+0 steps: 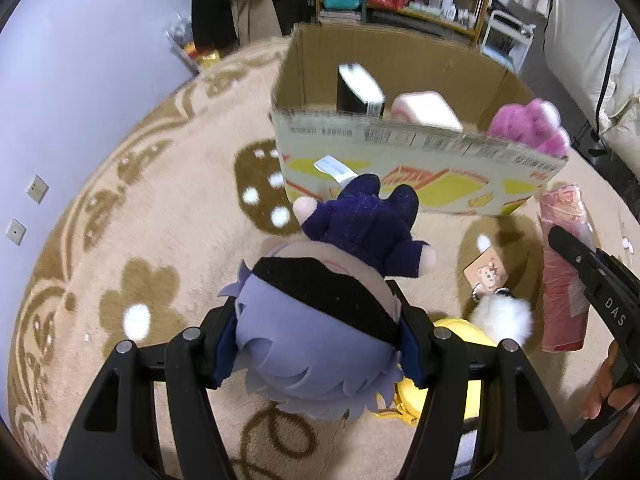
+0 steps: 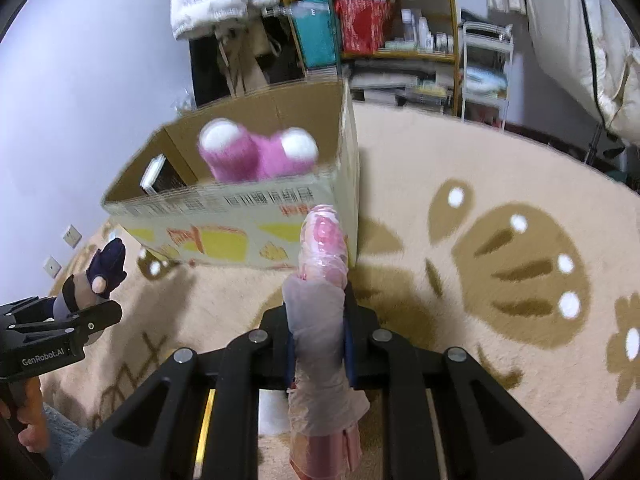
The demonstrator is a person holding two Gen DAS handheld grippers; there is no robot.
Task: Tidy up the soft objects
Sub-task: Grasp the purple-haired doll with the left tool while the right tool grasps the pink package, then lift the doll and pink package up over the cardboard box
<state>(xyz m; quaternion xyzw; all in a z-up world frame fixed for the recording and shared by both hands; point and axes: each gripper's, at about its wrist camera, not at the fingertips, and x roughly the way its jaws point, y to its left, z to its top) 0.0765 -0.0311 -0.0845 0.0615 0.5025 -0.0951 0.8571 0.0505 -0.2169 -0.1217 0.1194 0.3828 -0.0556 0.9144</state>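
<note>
My left gripper (image 1: 316, 332) is shut on a plush doll (image 1: 320, 320) with lavender hair, a black band and a dark blue outfit, held above the rug in front of the cardboard box (image 1: 420, 160). The doll also shows in the right wrist view (image 2: 92, 284). My right gripper (image 2: 318, 340) is shut on a pink roll wrapped in clear plastic (image 2: 320, 280), near the box's front right corner (image 2: 344, 184). The roll also shows in the left wrist view (image 1: 562, 264). Inside the box are a pink plush (image 2: 256, 152), a dark book (image 1: 358, 90) and a pale pink block (image 1: 426, 110).
On the beige patterned rug (image 2: 500, 240) lie a yellow plush (image 1: 460, 360), a white fluffy pompom keychain (image 1: 502, 316) with a bear tag (image 1: 486, 274). Shelves (image 2: 392, 20) with clutter stand behind the box. A wall (image 1: 80, 80) is on the left.
</note>
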